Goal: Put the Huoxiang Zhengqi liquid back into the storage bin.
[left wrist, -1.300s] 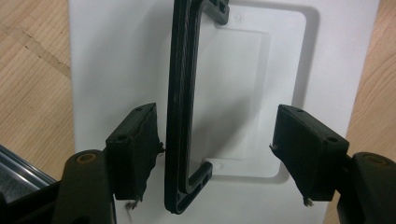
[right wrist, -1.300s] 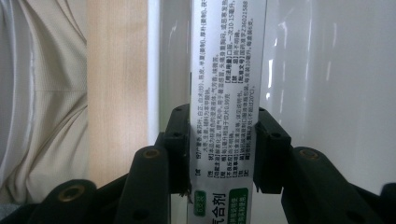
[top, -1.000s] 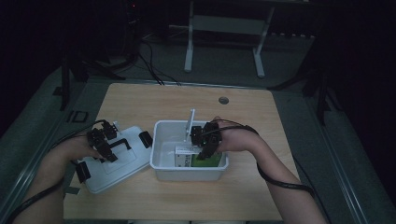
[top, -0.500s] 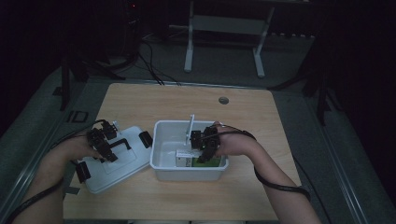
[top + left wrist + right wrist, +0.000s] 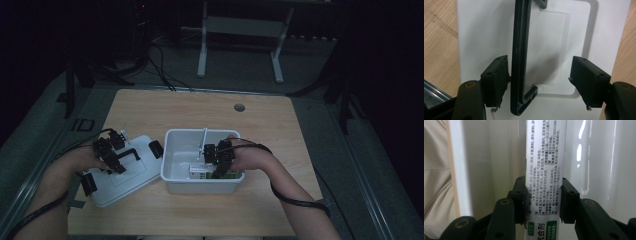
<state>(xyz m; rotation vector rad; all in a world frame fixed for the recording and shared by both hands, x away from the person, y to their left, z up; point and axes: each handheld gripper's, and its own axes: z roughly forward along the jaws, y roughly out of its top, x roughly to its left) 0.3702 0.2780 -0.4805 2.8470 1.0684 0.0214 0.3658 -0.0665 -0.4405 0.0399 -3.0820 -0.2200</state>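
Observation:
A white bin (image 5: 172, 176) stands mid-table with its white lid (image 5: 120, 180) lying flat to its left. My left gripper (image 5: 119, 164) hovers over the lid, open. In the left gripper view its jaws (image 5: 539, 80) straddle the lid's black handle (image 5: 520, 50), which lies against the left pad, while the right pad stands well apart over the lid (image 5: 481, 30). My right gripper (image 5: 218, 166) reaches down into the bin, shut on a white box with green print (image 5: 200, 172). The right gripper view shows both pads (image 5: 543, 200) pressing the narrow sides of the box (image 5: 545, 152), beside the bin's glossy wall (image 5: 499, 150).
Black latches (image 5: 156, 148) sit at the lid's ends. A white upright piece (image 5: 204, 137) stands at the bin's far wall. A round grommet (image 5: 239, 107) marks the far part of the wooden table (image 5: 280, 145). Metal stand legs (image 5: 202, 55) rise beyond the far edge.
My right hand has sunk a little with the box, deeper into the bin. The left hand and the lid have stayed put.

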